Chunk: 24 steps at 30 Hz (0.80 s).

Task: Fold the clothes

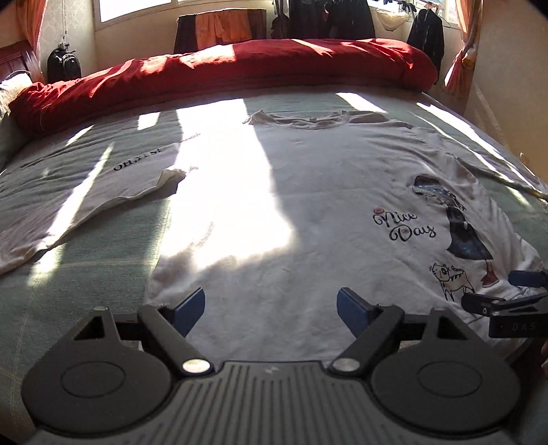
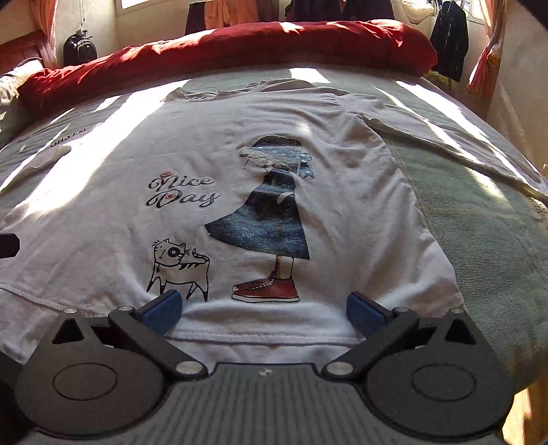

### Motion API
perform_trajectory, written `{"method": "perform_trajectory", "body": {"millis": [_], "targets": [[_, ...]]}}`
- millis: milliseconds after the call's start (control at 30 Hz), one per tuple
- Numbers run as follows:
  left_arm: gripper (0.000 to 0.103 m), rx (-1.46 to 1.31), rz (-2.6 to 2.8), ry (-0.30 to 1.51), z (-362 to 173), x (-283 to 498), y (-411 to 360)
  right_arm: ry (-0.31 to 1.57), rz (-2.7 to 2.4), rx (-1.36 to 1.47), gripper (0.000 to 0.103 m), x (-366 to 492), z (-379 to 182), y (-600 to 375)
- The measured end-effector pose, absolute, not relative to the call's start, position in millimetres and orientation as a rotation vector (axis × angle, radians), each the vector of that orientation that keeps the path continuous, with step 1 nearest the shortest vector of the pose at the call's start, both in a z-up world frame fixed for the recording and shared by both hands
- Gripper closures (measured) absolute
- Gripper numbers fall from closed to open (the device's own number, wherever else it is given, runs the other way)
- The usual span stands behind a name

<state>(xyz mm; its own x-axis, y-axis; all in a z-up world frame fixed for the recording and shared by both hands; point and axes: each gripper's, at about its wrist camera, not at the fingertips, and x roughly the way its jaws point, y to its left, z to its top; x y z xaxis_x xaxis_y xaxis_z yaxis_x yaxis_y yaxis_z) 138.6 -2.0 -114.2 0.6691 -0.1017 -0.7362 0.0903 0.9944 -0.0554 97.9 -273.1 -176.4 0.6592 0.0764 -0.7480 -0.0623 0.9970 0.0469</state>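
A white long-sleeved shirt (image 1: 308, 191) (image 2: 113, 143) lies spread face up on the bed, printed with "Nice Day", a girl in a blue dress and a cat. Its collar is at the far end and its hem is nearest me. My left gripper (image 1: 270, 304) hangs open over the hem's left part, nothing between its blue pads. My right gripper (image 2: 263, 309) is open over the hem near the printed red shoes, its fingers straddling the hem seam without pinching it. In the left wrist view the right gripper (image 1: 496, 291) shows at the right edge.
The shirt rests on a pale green bedsheet (image 1: 85, 284) (image 2: 479, 239). A rolled red duvet (image 1: 222, 72) (image 2: 239, 44) lies across the far end. The shirt's left sleeve with "OH.YES!" lettering (image 1: 102, 191) stretches left. Hanging clothes (image 1: 328, 17) and a backpack (image 1: 63, 65) stand behind the bed.
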Motion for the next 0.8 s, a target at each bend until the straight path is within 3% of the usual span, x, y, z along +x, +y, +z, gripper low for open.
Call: {"method": "perform_trajectory", "body": {"millis": [233, 500, 800], "targets": [[0.022, -0.425, -0.037, 0.876, -139, 189, 74, 0.827, 0.101, 0.014, 0.000, 89, -177, -277], [0.022, -0.469, -0.087, 0.824, -108, 208, 89, 0.797, 0.093, 0.014, 0.000, 85, -181, -276], [0.024, -0.430, -0.007, 0.935, -138, 248, 81, 0.807, 0.108, 0.019, 0.000, 86, -181, -278]]}}
